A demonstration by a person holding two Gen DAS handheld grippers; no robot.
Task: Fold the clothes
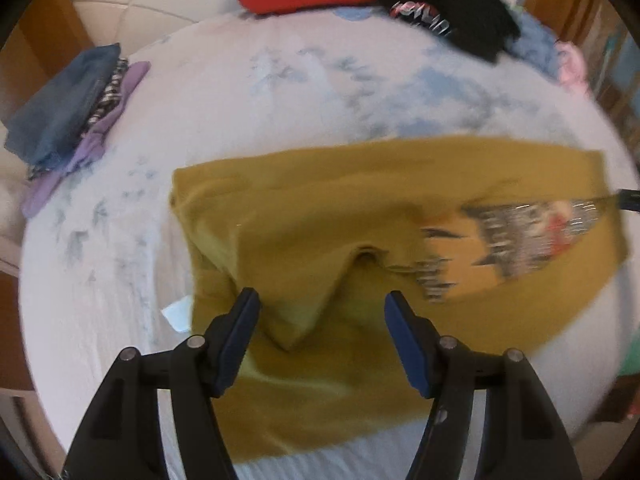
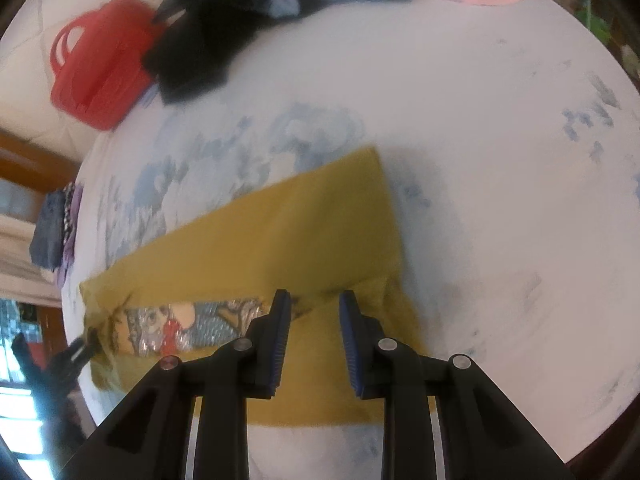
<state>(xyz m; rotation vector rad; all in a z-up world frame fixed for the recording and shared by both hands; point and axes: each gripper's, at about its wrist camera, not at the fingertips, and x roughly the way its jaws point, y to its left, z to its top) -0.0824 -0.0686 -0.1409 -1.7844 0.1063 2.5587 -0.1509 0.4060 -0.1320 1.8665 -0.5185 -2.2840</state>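
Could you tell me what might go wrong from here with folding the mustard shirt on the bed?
1. Both the left tongs and the right tongs are open above the mustard shirt, so a grab may pinch only one layer and undo the fold.
2. The raised ridge of cloth between the left fingers could get pressed in as a crease.
3. Dragging the shirt may bunch the bedsheet underneath.

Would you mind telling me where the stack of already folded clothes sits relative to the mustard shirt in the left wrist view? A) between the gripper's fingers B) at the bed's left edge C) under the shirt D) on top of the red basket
B: the folded stack, denim on top, sits at the left edge of the bed, apart from the mustard shirt.
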